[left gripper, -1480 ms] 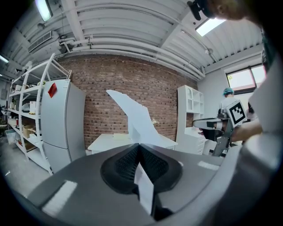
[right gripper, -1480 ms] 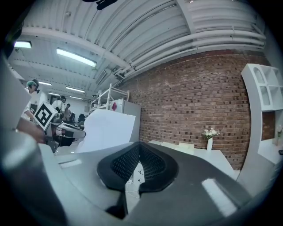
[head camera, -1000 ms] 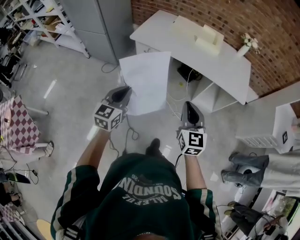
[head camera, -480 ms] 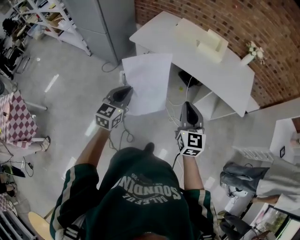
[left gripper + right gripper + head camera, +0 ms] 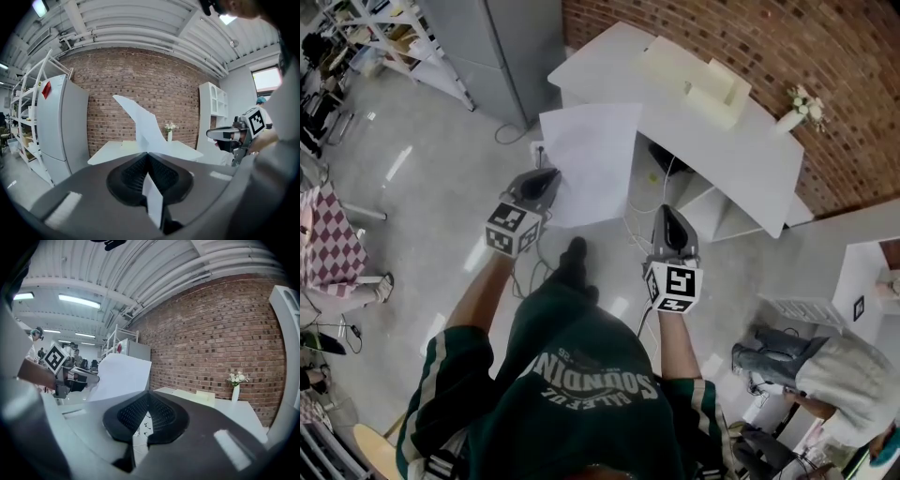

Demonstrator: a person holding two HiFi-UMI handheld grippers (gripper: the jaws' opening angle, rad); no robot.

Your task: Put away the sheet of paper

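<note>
Right now the white sheet of paper point(image 5: 592, 161) hangs in the air in front of the person, above the grey concrete floor point(image 5: 441, 197) and just on the near side of the long white desk point(image 5: 752, 157). In the head view its far edge overlaps the desk's near left corner. The left gripper point(image 5: 546, 180) pinches the sheet at its near left edge: in the left gripper view the jaws are pressed together on the paper, which rises beyond them, and a narrow strip of it pokes back through towards the camera. The right gripper point(image 5: 667, 212) hovers to the right of the sheet, apart from it, with its jaws closed together and nothing between them. On the desk lies a flat cream box point(image 5: 692, 73), and a small white vase of flowers point(image 5: 795, 101) stands at the desk's far right end, by the red brick wall point(image 5: 741, 33). A tall grey cabinet point(image 5: 517, 37) stands to the far left.
</note>
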